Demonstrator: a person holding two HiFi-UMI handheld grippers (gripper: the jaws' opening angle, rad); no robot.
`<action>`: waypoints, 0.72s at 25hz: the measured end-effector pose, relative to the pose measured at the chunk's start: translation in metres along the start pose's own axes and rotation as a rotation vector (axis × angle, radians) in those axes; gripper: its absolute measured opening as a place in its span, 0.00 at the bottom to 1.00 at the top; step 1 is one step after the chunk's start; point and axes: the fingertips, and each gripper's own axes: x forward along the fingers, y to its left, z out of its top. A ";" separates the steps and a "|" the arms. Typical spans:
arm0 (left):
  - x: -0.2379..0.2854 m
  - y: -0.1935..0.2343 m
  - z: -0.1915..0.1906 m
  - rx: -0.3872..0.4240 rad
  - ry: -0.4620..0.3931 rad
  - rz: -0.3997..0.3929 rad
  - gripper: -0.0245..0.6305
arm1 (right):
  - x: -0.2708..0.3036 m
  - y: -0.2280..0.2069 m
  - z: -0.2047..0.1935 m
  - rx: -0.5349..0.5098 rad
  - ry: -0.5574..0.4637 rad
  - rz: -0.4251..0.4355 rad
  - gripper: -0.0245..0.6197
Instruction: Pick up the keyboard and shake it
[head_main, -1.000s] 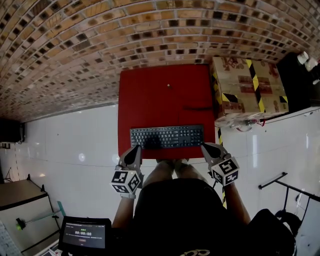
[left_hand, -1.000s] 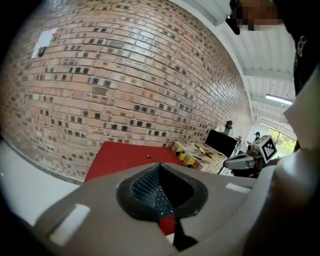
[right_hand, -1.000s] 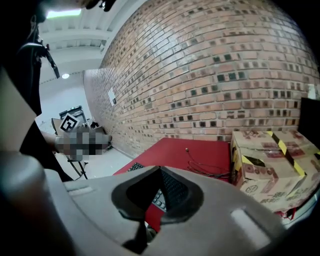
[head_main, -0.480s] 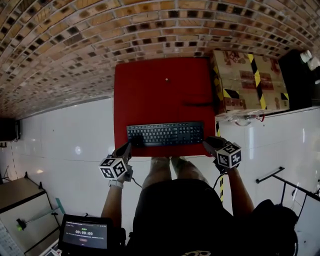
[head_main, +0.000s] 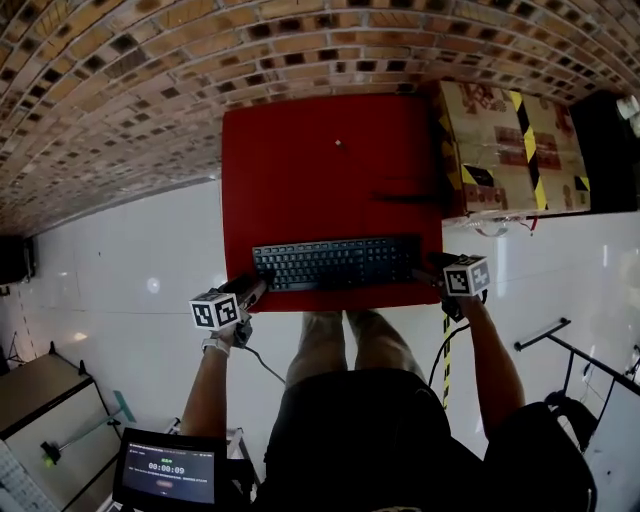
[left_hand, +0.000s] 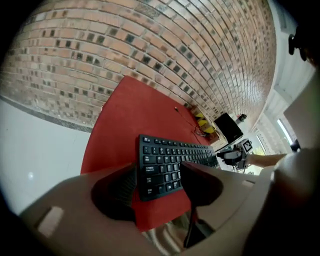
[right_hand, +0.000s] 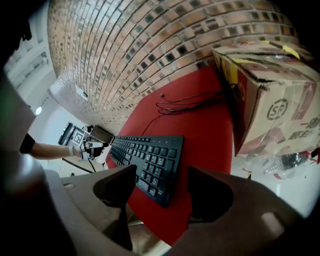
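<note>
Since a second ago you have brought both grippers down and outward from in front of your body, and they now sit at the two ends of the keyboard (head_main: 335, 262), which has not moved.

On the left, your left gripper (head_main: 252, 289) points at the keyboard's near left corner. Its jaws have just been opening and now stand wide apart. The left gripper view shows the keyboard's left end framed in the gap ahead of them, with neither pad pressing on it.

The keyboard lies flat along the near edge of the red table (head_main: 330, 150), its cable (head_main: 405, 197) trailing back across the cloth.

On the right, your right gripper (head_main: 434, 272) has also just been opening. Its jaws are spread, with the keyboard's right end in line between them but not gripped. The cardboard box (head_main: 510, 130) stands just beside the table on that side.

So the approach looks done and nothing more. You still need to push each pair of jaws over its end, close, lift, and shake.
</note>
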 end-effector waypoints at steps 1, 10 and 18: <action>0.004 0.006 -0.002 0.012 0.022 0.003 0.48 | 0.003 -0.004 0.000 0.014 0.003 0.009 0.51; 0.039 0.013 -0.011 0.022 0.179 -0.127 0.49 | 0.016 -0.004 0.005 0.071 0.044 0.174 0.51; 0.040 0.017 -0.012 0.019 0.220 -0.157 0.40 | 0.022 0.010 0.004 0.088 0.076 0.290 0.51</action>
